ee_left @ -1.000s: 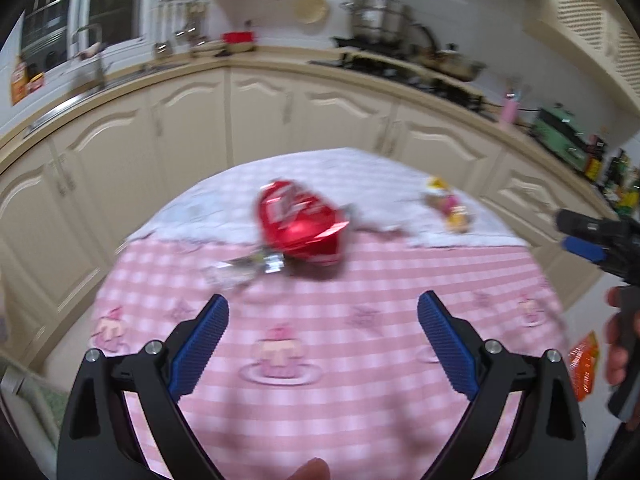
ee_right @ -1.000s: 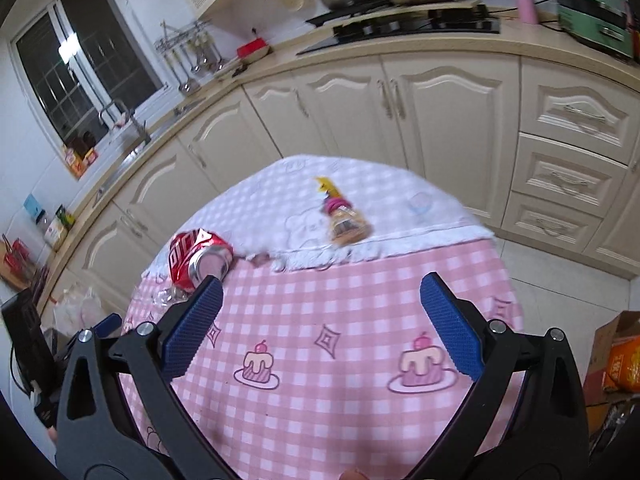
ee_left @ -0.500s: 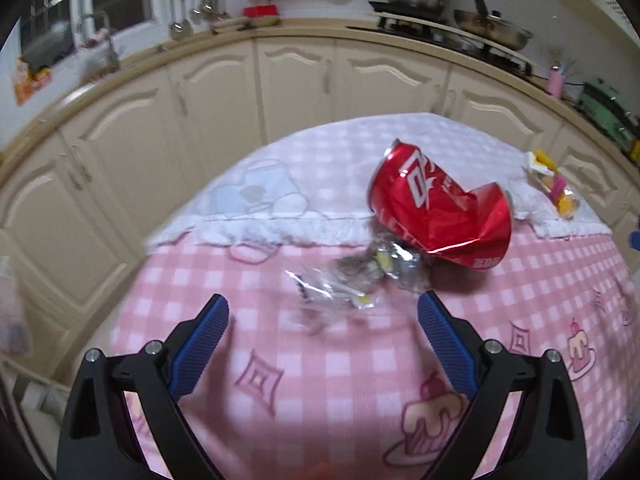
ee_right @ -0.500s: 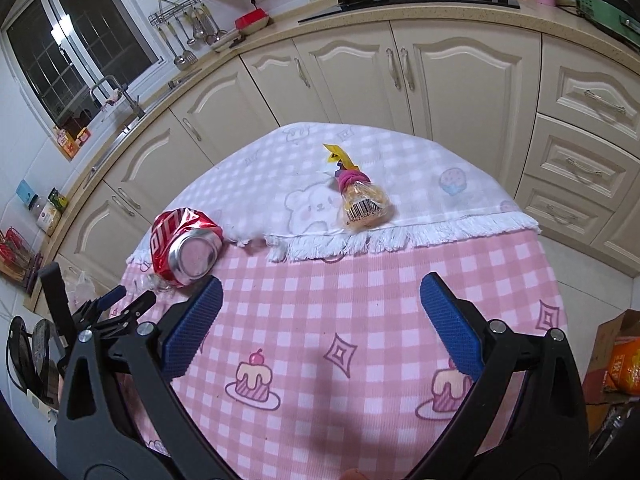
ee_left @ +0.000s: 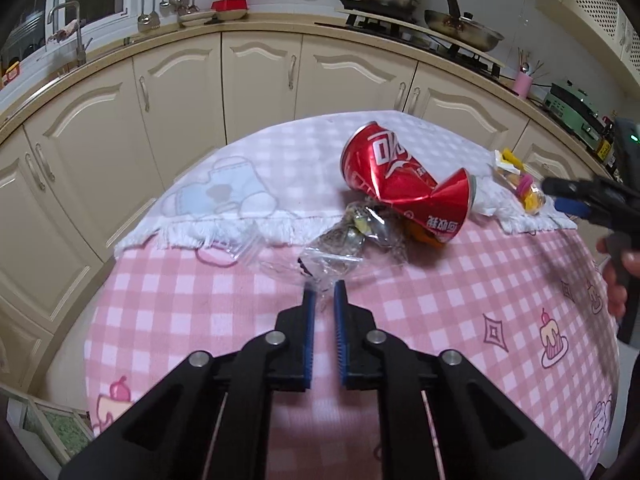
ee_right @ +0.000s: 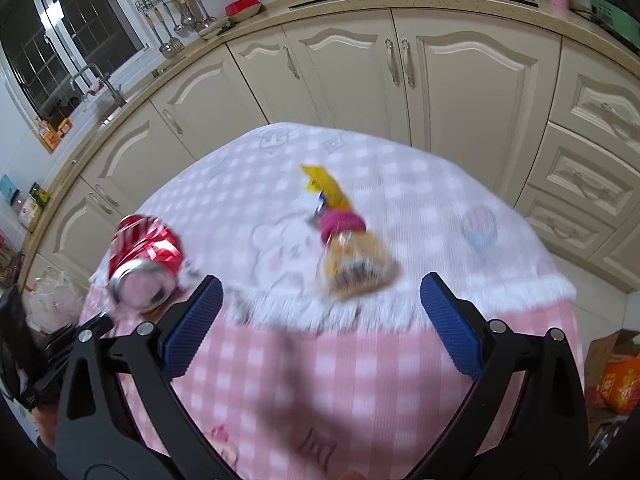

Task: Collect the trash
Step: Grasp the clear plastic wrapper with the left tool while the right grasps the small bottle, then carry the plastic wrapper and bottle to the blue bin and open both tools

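Even, fairly bright indoor light fills both views, while the window point(ee_right: 76, 40) is dark. The left wrist view is sharp, with glare on the crushed red can point(ee_left: 404, 188). The right wrist view is motion-blurred, smearing the snack bag point(ee_right: 348, 256). Cabinets point(ee_left: 256, 80) bow under fisheye distortion; corners vignette black.

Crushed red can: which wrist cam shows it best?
Left wrist. The can is sharp there, full side and dent visible, lying on the white cloth. Right wrist shows it blurred, end-on, at the left edge.

Motion blur smears the snack packet point(ee_right: 352, 256) and crushed can point(ee_right: 144, 264).
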